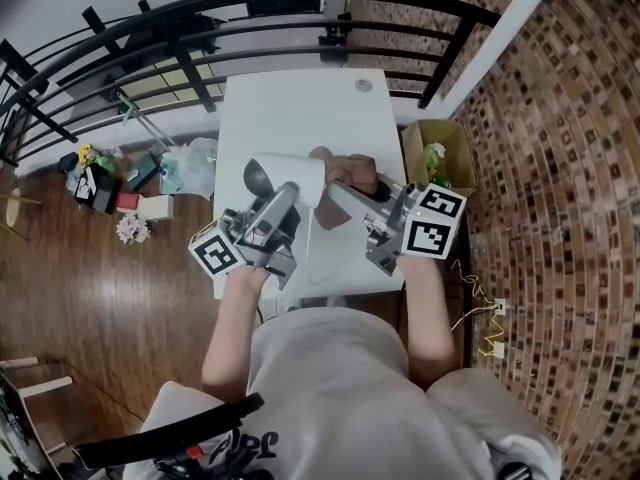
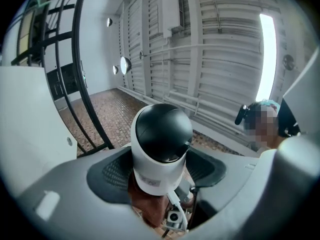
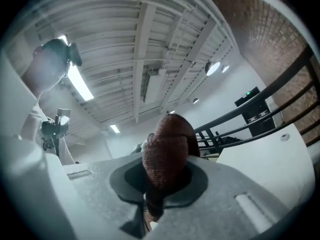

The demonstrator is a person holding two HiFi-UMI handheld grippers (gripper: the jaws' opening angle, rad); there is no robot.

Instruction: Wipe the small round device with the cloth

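The small round device [image 1: 283, 175], a white cylinder with a black dome [image 2: 162, 130], is lifted above the white table [image 1: 300, 108]. My left gripper [image 1: 281, 199] is shut on its white body [image 2: 159, 171], dome pointing away from me. A brown knitted cloth [image 1: 347, 173] is bunched between the pads of my right gripper [image 1: 343, 197], which is shut on it. In the right gripper view the cloth [image 3: 167, 154] stands up from between the jaws [image 3: 160, 181]. The cloth sits right beside the device; in the left gripper view a brown fold [image 2: 142, 204] shows just under the device's base.
A black curved railing [image 1: 300, 28] runs behind the table. A small round disc [image 1: 363, 85] lies at the table's far edge. An open cardboard box [image 1: 432, 156] stands to the right by the brick wall. Small items [image 1: 120, 183] litter the wooden floor at the left.
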